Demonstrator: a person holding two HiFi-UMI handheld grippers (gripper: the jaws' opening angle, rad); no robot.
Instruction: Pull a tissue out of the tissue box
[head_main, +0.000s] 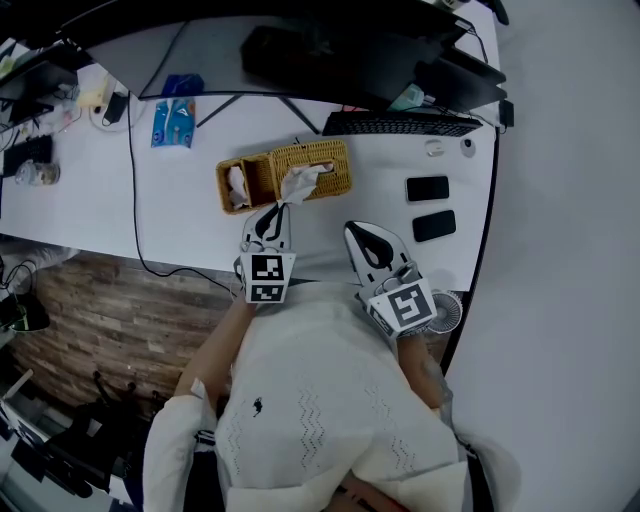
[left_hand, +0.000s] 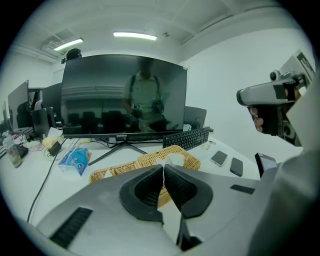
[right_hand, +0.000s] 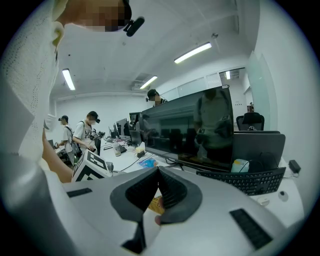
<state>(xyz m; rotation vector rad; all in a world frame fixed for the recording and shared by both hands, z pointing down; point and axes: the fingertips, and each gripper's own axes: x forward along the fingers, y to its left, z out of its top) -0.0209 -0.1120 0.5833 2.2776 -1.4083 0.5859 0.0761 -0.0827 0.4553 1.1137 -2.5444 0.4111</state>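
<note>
Left tool (head_main: 277, 208) pinched on tissue (head_main: 300, 182) tip; right tool (head_main: 356, 229) jaws together, empty.
The tissue box (head_main: 330, 160) sat unheld on worktop (head_main: 180, 205), 1 o'clock of left tool; pulling could drag it or tear tissue.

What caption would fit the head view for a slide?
Left gripper pinches the tissue sticking out of the wicker tissue box; right gripper hovers shut nearby.
</note>
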